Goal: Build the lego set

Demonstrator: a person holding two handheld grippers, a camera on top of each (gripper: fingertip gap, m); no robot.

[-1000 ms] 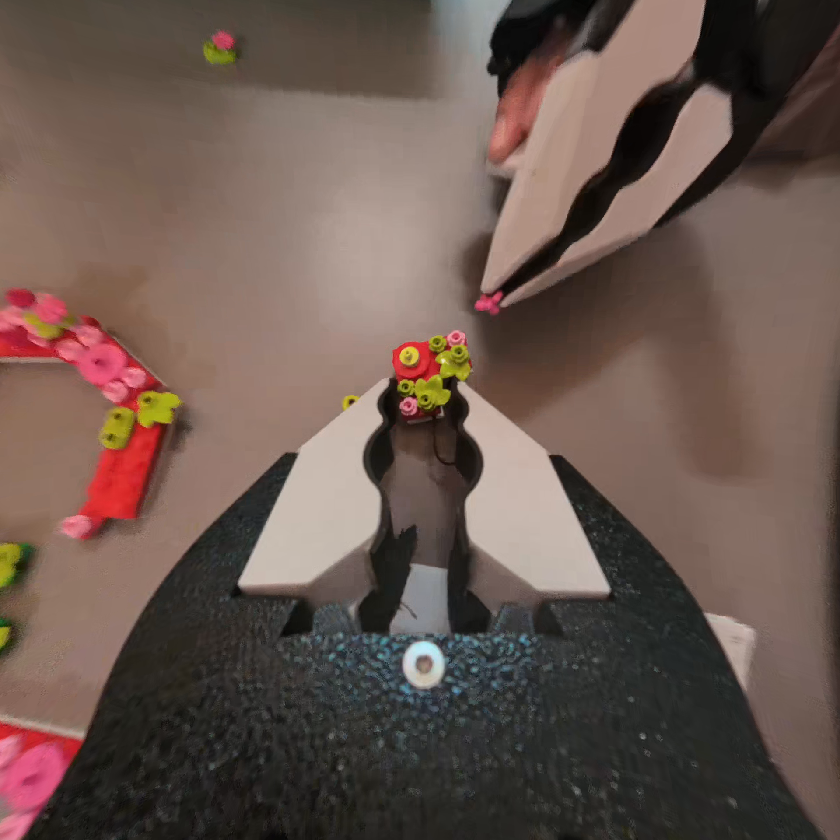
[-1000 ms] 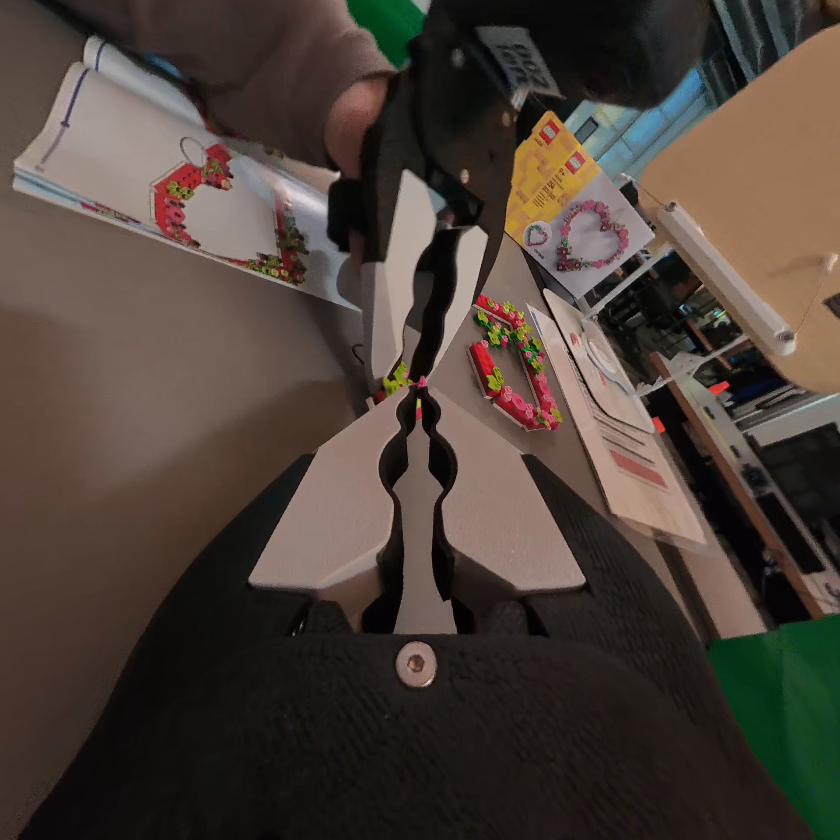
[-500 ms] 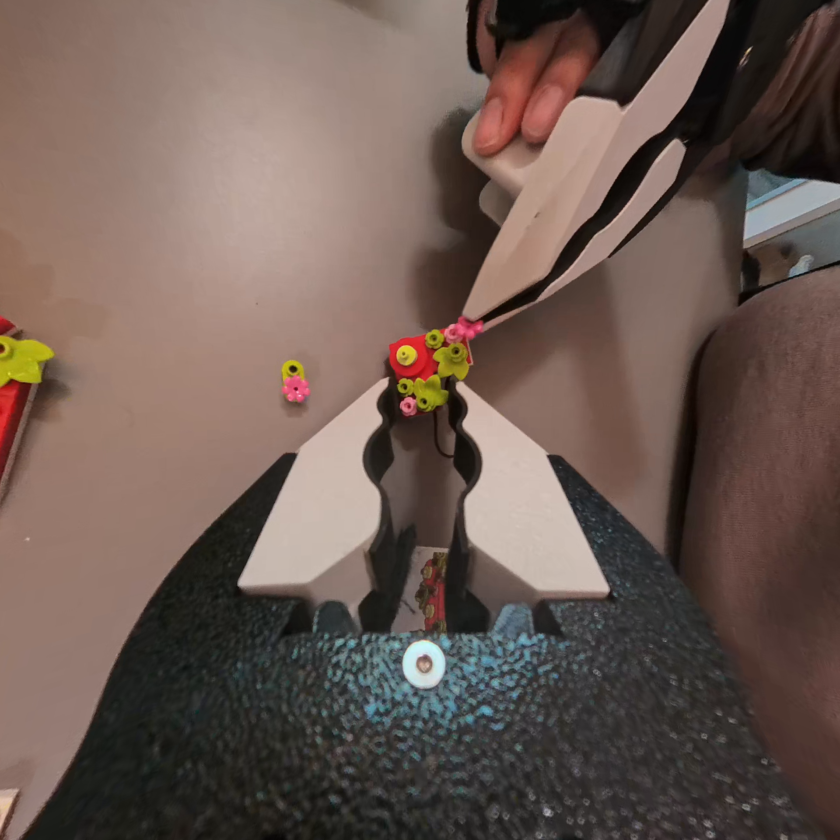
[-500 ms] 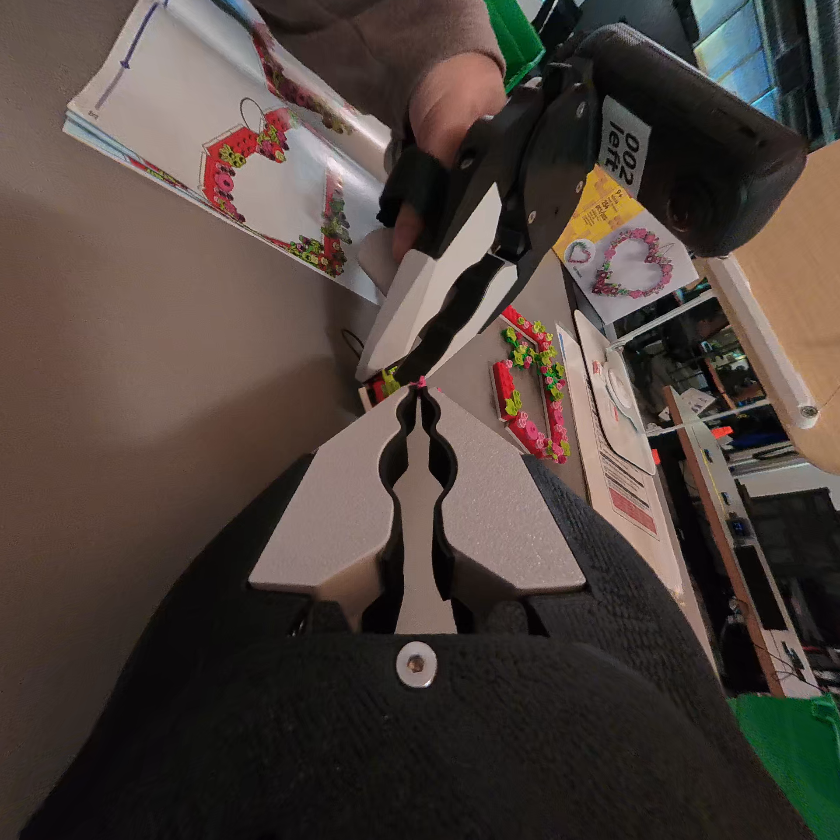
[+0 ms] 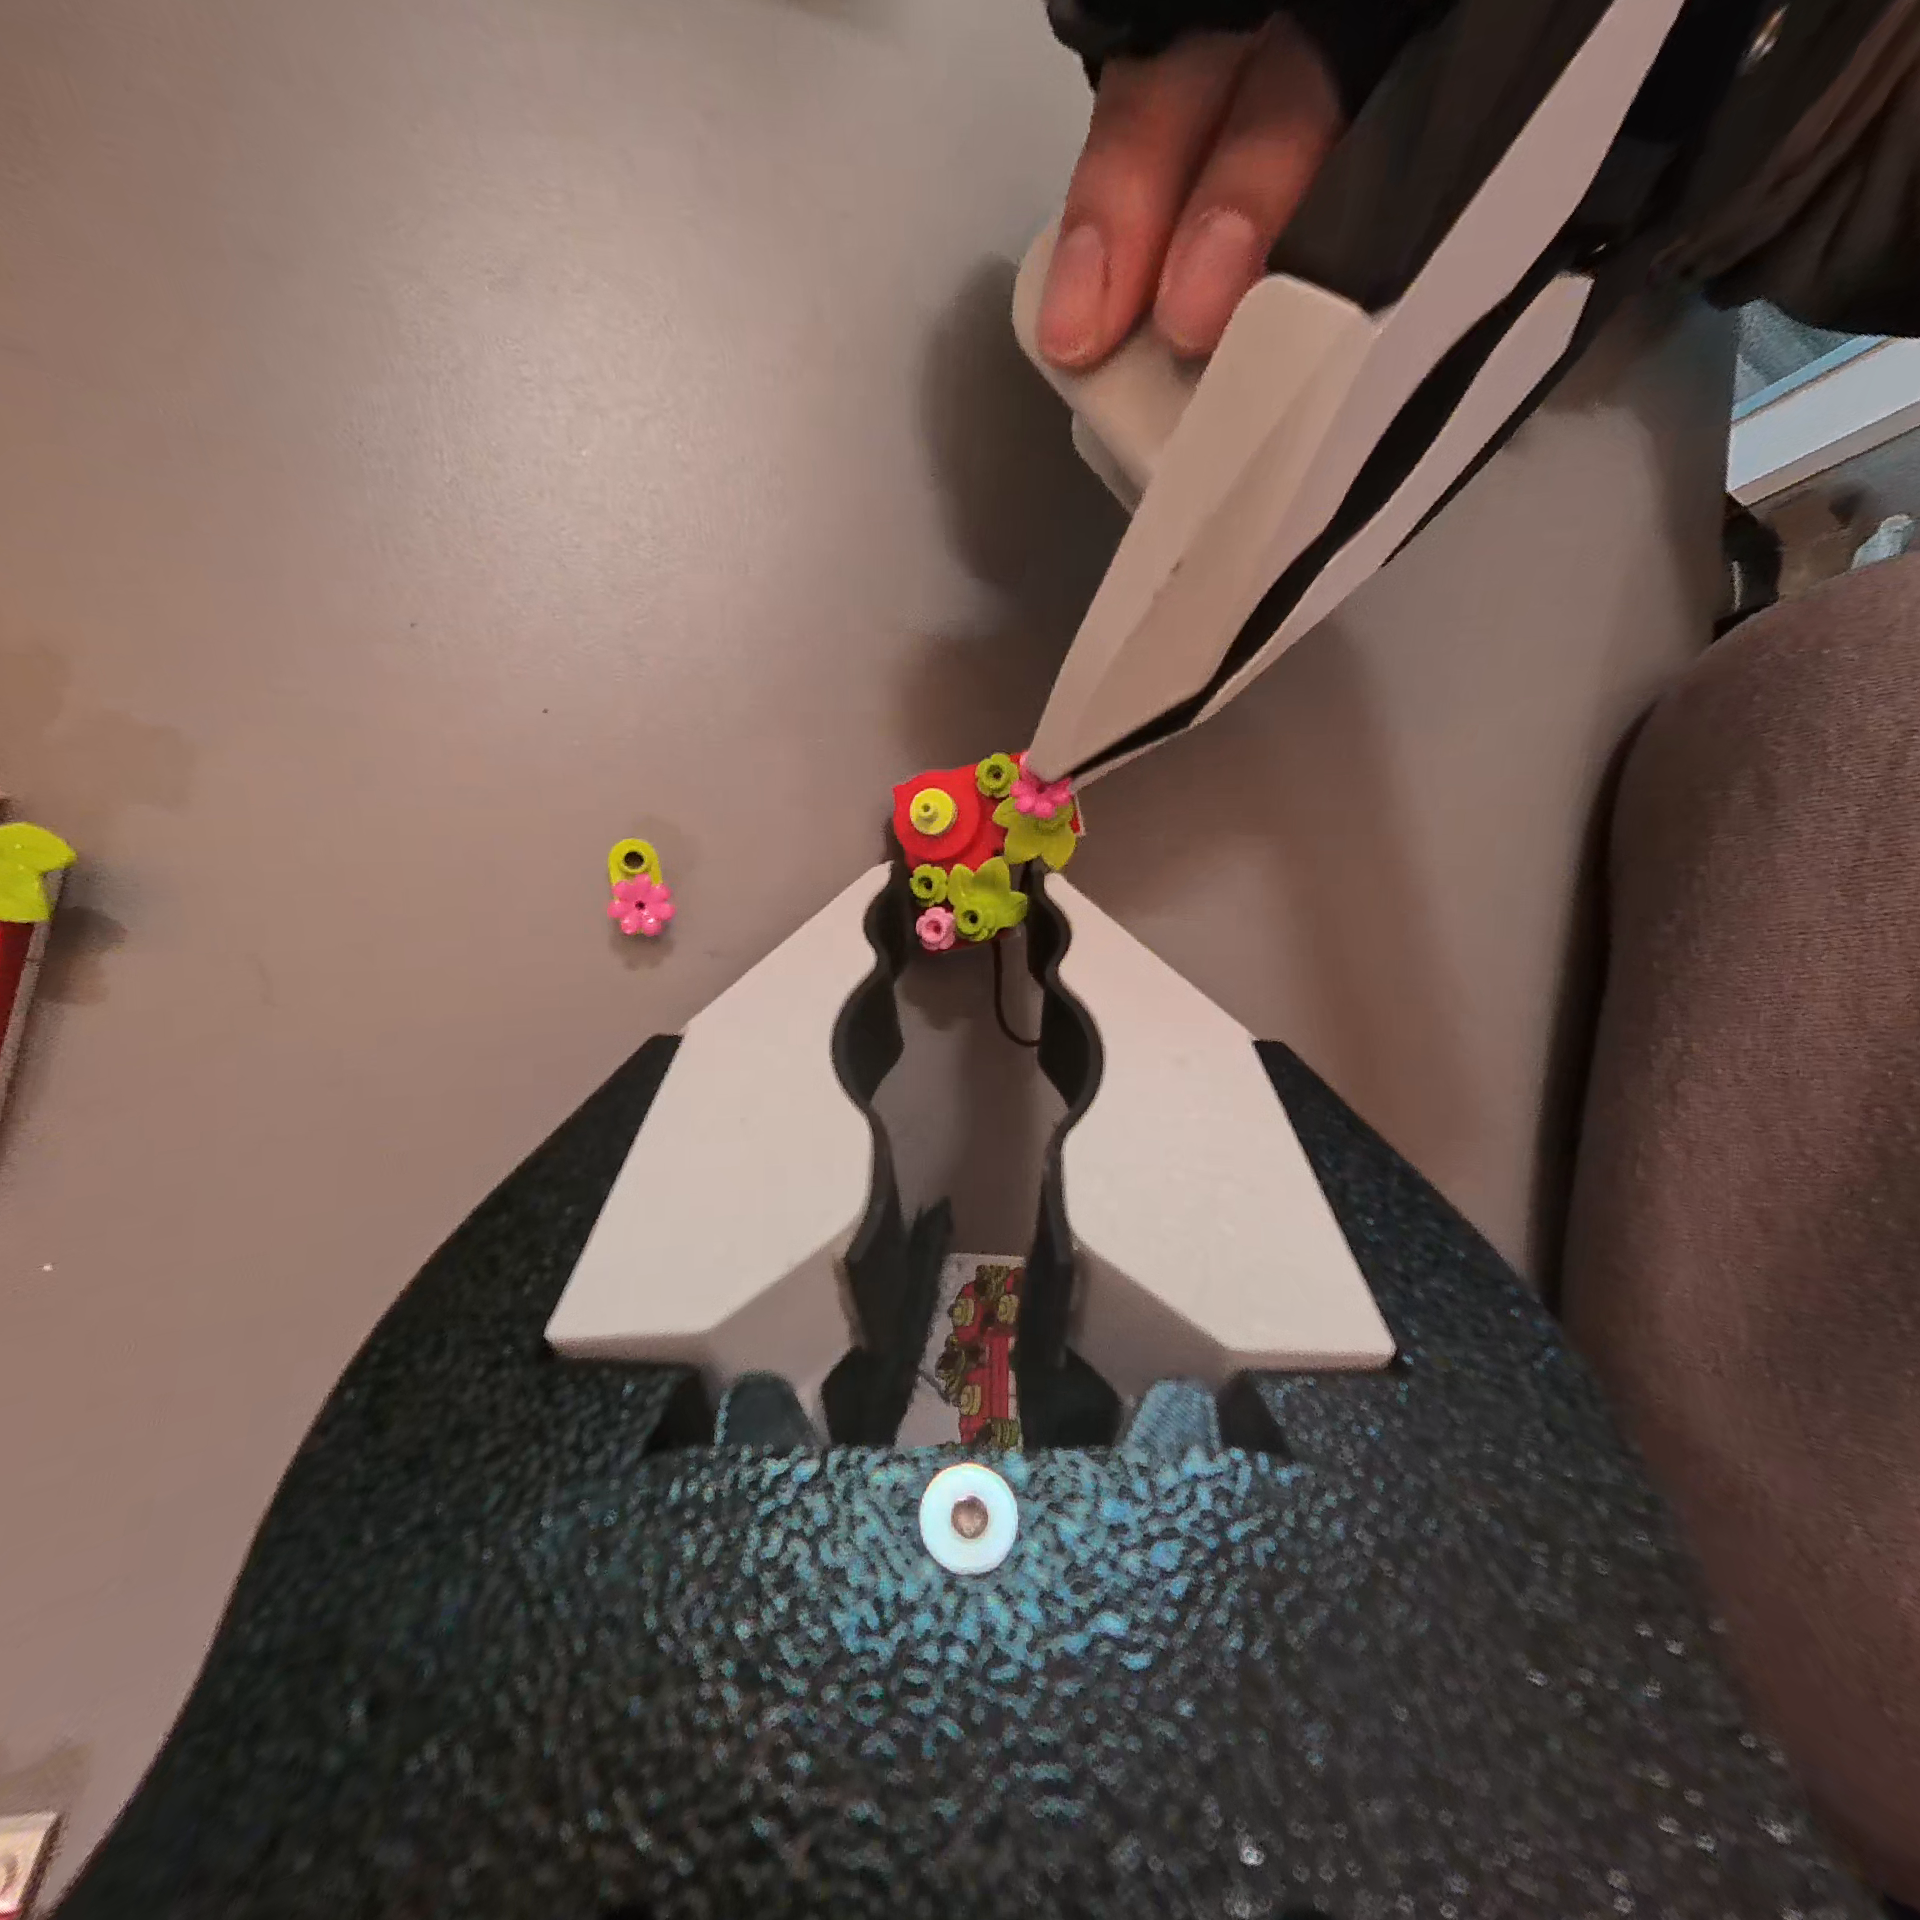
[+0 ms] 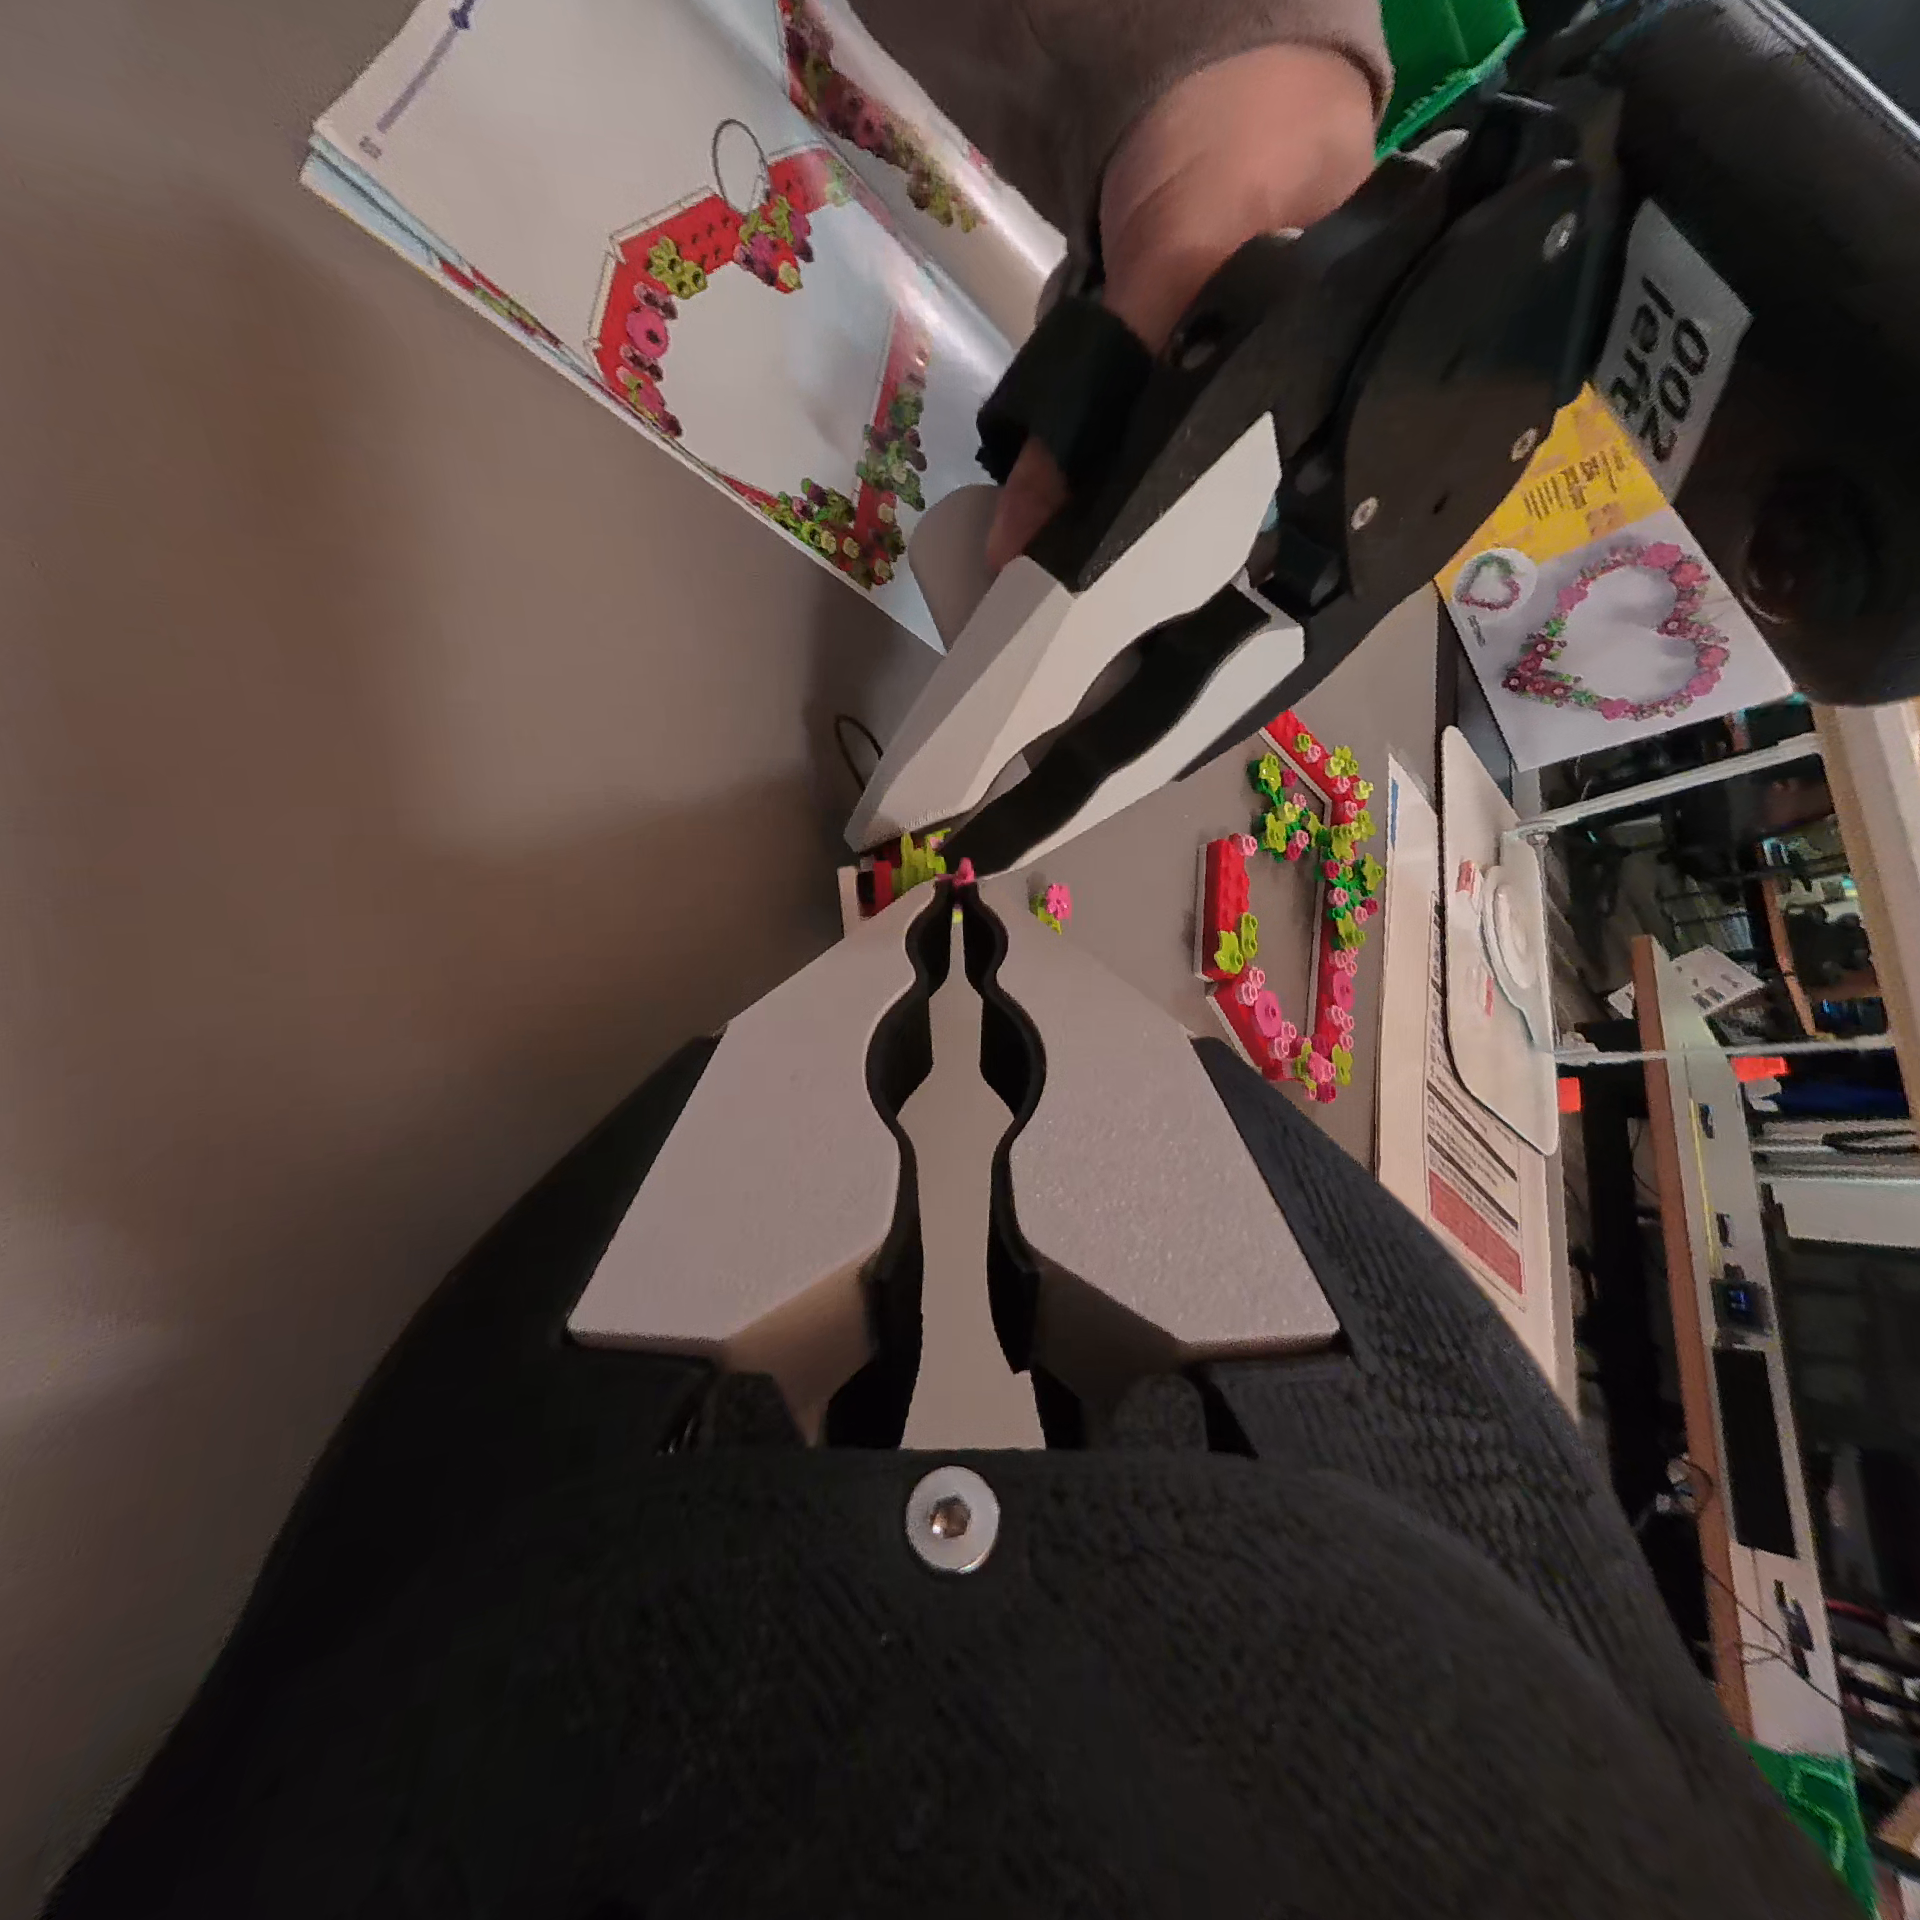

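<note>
Pink flower stud [image 5: 1040, 796] pinched in nearly closed right gripper [image 5: 1051, 774], pressed onto red floral segment [image 5: 971, 854] clamped at left gripper [image 5: 961, 899] tips above grey table [image 5: 416, 520]. Off-centre push: stud skewing, popping free, or segment twisting out.

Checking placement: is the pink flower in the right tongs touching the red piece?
Touching. Left wrist view: pink flower sits against red piece, no gap, under right tongs.

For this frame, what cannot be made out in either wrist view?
- Whether the pink flower is seated on the red assembly: right gripper fingers cover the joint, left wrist view.
- Assembly underside: hidden between the left gripper fingers.
- Instruction booklet: cut by the top edge and a sleeve, right wrist view.
</note>
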